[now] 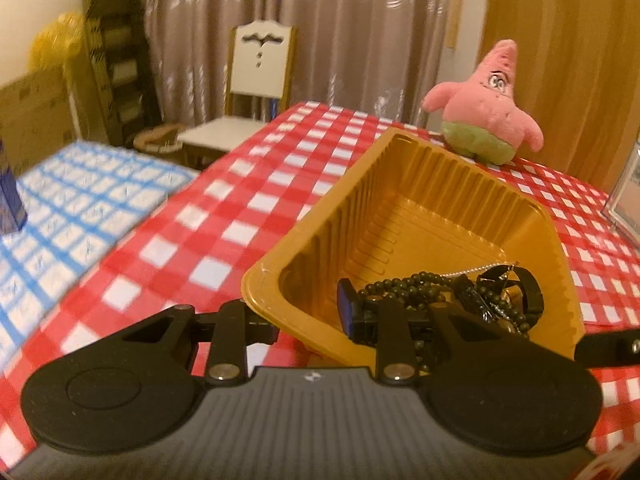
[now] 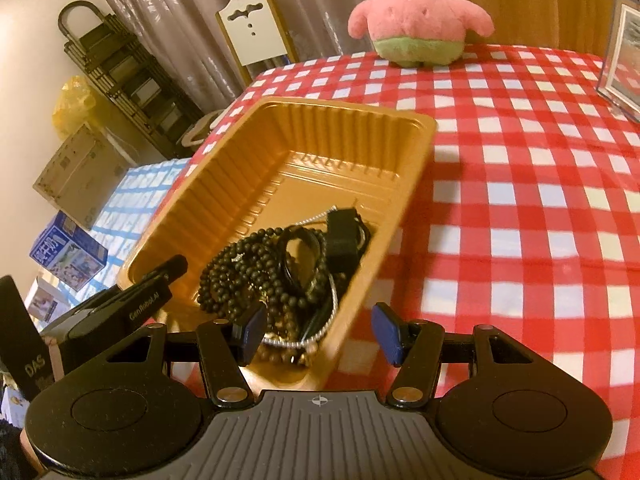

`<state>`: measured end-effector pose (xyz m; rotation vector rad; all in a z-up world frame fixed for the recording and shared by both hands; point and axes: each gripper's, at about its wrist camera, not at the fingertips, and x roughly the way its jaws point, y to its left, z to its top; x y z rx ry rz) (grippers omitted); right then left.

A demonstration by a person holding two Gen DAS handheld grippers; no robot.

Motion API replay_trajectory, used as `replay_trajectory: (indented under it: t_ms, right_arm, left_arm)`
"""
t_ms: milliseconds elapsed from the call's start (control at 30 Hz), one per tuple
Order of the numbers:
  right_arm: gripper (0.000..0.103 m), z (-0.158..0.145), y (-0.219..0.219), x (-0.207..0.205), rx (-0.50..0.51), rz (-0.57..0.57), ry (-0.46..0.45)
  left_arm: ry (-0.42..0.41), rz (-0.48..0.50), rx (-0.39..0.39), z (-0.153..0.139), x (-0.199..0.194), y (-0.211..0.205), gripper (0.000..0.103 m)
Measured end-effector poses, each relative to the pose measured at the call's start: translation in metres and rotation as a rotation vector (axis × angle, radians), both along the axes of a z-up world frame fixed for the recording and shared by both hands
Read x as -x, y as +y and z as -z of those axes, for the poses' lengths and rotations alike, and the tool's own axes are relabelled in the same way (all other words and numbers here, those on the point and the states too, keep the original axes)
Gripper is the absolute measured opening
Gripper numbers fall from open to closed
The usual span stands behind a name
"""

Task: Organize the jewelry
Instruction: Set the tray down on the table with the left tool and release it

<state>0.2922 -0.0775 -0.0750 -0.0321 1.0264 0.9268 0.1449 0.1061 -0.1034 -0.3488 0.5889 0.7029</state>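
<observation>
A gold plastic tray (image 1: pixel 404 184) lies on the red-checked tablecloth (image 1: pixel 208 240). In its near end is a heap of jewelry (image 2: pixel 276 272): dark bead strings, a black bangle (image 2: pixel 300 256), a silver chain and a black blocky piece (image 2: pixel 340 236). My left gripper (image 1: pixel 306 320) is shut on the tray's near wall, one finger inside and one outside; the right wrist view shows it at the tray's near-left corner (image 2: pixel 160 280). My right gripper (image 2: pixel 320 334) stands open over the tray's near end. Its left pad (image 2: pixel 252 332) is above the beads and its right pad (image 2: pixel 388 336) is outside the wall.
A pink starfish plush (image 2: pixel 416 20) stands at the table's far edge, with a framed picture (image 2: pixel 620 68) at the far right. A white chair (image 1: pixel 256 92) is behind the table. To the left a blue-checked surface (image 1: pixel 80 208) holds small boxes (image 2: pixel 68 256).
</observation>
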Motion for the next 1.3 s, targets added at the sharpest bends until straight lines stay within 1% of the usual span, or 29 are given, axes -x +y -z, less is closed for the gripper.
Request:
replay_trajectory:
  t_ms: [100, 167, 233, 333, 400, 467, 500, 533, 567, 600, 667, 733, 800, 867, 1000, 1067, 1100, 1167, 1300]
  right_arm:
    - [0.058, 0.002, -0.007, 0.005, 0.005, 0.0, -0.001]
    - [0.058, 0.002, -0.011, 0.008, 0.005, 0.0, -0.001]
    - [0.058, 0.001, -0.014, 0.011, 0.005, -0.002, -0.005]
    - [0.058, 0.001, -0.02, 0.016, 0.005, -0.003, -0.009]
    - [0.058, 0.001, -0.024, 0.018, 0.003, 0.003, -0.016]
    - [0.059, 0.001, -0.029, 0.022, -0.003, 0.018, -0.025]
    - [0.062, 0.001, -0.032, 0.023, -0.006, 0.027, -0.03]
    - [0.063, 0.0, -0.035, 0.025, -0.011, 0.038, -0.036]
    - [0.066, 0.0, -0.038, 0.026, -0.018, 0.047, -0.042]
    - [0.068, -0.001, -0.041, 0.028, -0.029, 0.058, -0.051]
    - [0.069, -0.003, -0.047, 0.032, -0.047, 0.073, -0.069]
    - [0.069, -0.004, -0.052, 0.037, -0.053, 0.086, -0.098]
    - [0.069, -0.003, -0.056, 0.043, -0.04, 0.089, -0.126]
    - [0.069, -0.004, -0.06, 0.05, -0.018, 0.096, -0.159]
    - [0.069, -0.012, -0.077, 0.069, -0.003, 0.133, -0.194]
    - [0.069, -0.017, -0.085, 0.08, 0.001, 0.158, -0.21]
    - [0.069, -0.019, -0.089, 0.086, 0.004, 0.168, -0.208]
    - [0.069, -0.024, -0.097, 0.097, 0.005, 0.197, -0.184]
    - [0.069, -0.032, -0.108, 0.127, 0.006, 0.234, -0.14]
  left_arm:
    - [-0.008, -0.042, 0.072, 0.006, 0.008, 0.004, 0.026]
    - [-0.018, -0.061, 0.105, 0.008, 0.013, 0.004, 0.026]
    - [-0.023, -0.068, 0.109, 0.008, 0.016, 0.002, 0.026]
    - [-0.029, -0.083, 0.136, 0.009, 0.021, 0.0, 0.027]
    - [-0.022, -0.084, 0.136, 0.009, 0.023, -0.003, 0.029]
    - [-0.025, -0.08, 0.153, 0.009, 0.025, -0.004, 0.033]
    - [-0.026, -0.085, 0.163, 0.008, 0.026, -0.003, 0.04]
    - [-0.028, -0.09, 0.174, 0.008, 0.029, -0.002, 0.05]
    - [-0.033, -0.09, 0.186, 0.007, 0.033, -0.001, 0.058]
    - [-0.032, -0.082, 0.199, 0.006, 0.036, 0.0, 0.071]
    - [-0.039, -0.061, 0.193, 0.003, 0.045, -0.002, 0.074]
    - [-0.041, -0.045, 0.151, -0.002, 0.053, -0.008, 0.082]
    - [-0.034, -0.036, 0.105, -0.009, 0.061, -0.014, 0.082]
    - [-0.012, 0.0, 0.061, -0.021, 0.066, -0.022, 0.082]
    - [0.077, 0.134, -0.069, -0.045, 0.073, -0.05, 0.082]
    - [0.096, 0.205, -0.099, -0.055, 0.078, -0.064, 0.083]
    - [0.1, 0.229, -0.1, -0.06, 0.082, -0.07, 0.083]
    - [0.103, 0.271, -0.075, -0.07, 0.09, -0.078, 0.083]
    - [0.135, 0.349, 0.011, -0.083, 0.107, -0.084, 0.083]
